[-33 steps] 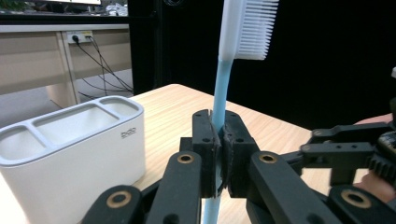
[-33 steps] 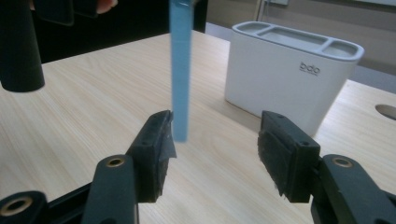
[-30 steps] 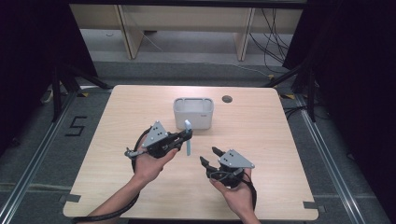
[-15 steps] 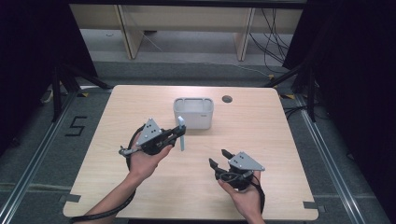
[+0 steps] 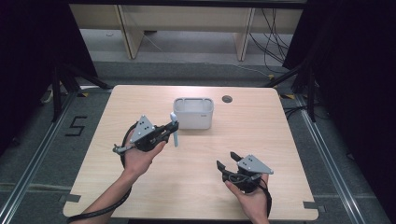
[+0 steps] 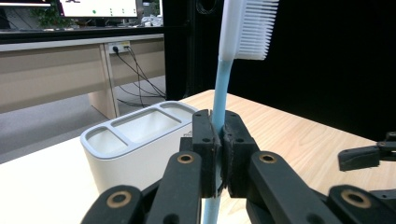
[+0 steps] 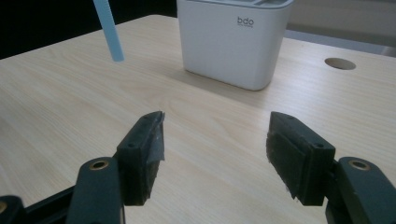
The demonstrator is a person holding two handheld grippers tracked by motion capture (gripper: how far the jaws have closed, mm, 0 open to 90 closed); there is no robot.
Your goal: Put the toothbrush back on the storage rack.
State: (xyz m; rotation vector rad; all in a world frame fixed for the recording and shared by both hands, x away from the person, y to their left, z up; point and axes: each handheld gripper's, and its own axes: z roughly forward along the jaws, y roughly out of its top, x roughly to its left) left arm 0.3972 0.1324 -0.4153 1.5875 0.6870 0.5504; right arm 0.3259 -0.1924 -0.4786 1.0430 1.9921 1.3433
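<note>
1. The white holder (image 5: 194,113) (three compartments) stands near the table's (image 5: 280,140) far edge.
2. Left tool (image 5: 172,130) is clamped on an upright toothbrush (image 5: 174,130), just beside the holder.
3. Right tool (image 5: 226,161), jaws apart and just opening, hovers near the table's near right corner.

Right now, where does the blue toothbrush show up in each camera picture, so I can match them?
High view: the toothbrush stands upright left of centre, clamped in the left gripper.
Left gripper view: centre, handle between the jaws, bristles at the top edge.
Right gripper view: its handle tip hangs at upper left.
Shared landmark: the white holder.
</note>
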